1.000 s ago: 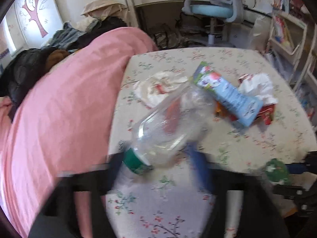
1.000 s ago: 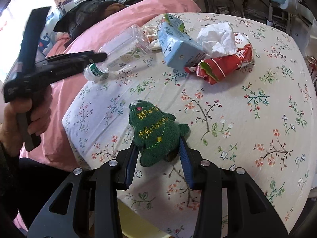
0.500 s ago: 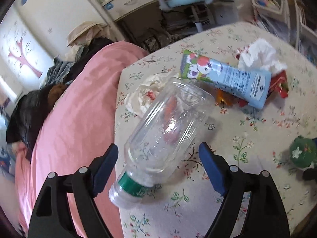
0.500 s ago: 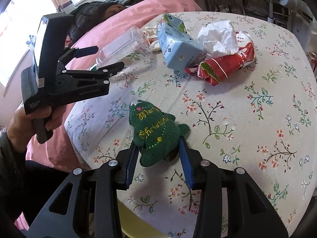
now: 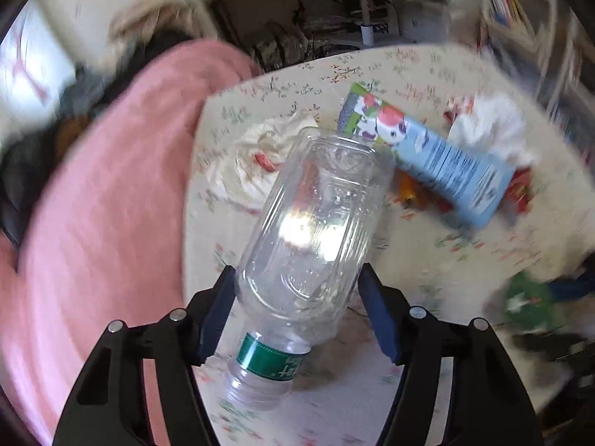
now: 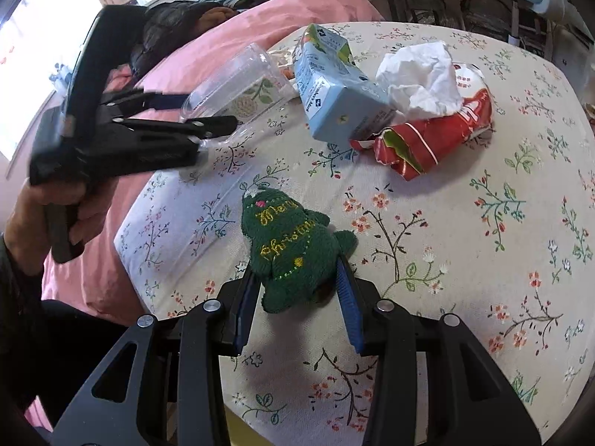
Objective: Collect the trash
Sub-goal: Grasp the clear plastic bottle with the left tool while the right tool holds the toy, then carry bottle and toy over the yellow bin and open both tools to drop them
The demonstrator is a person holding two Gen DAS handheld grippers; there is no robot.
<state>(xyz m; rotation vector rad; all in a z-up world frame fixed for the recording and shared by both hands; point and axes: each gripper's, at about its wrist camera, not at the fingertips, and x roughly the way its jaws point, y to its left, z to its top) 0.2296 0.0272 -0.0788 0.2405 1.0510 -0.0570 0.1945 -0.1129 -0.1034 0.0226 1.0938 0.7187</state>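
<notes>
On the bench edge by the pink bed, left hand-held gripper is closing w/ the clear bottle lying between its pads, not yet clamped, so next it needs firm squeeze & lift, while right hand-held gripper sits clamped on green plush toy.

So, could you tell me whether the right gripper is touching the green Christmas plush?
Touching: the right wrist view shows the right gripper with both blue pads pressed against the green plush.

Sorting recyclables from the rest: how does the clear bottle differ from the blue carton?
The plastic bottle is see-through and rounded; the blue carton is opaque, printed and boxy. The bottle lies between the left gripper fingers, which are closing; the carton is untouched, propped on a red wrapper. Both lie on their sides.
</notes>
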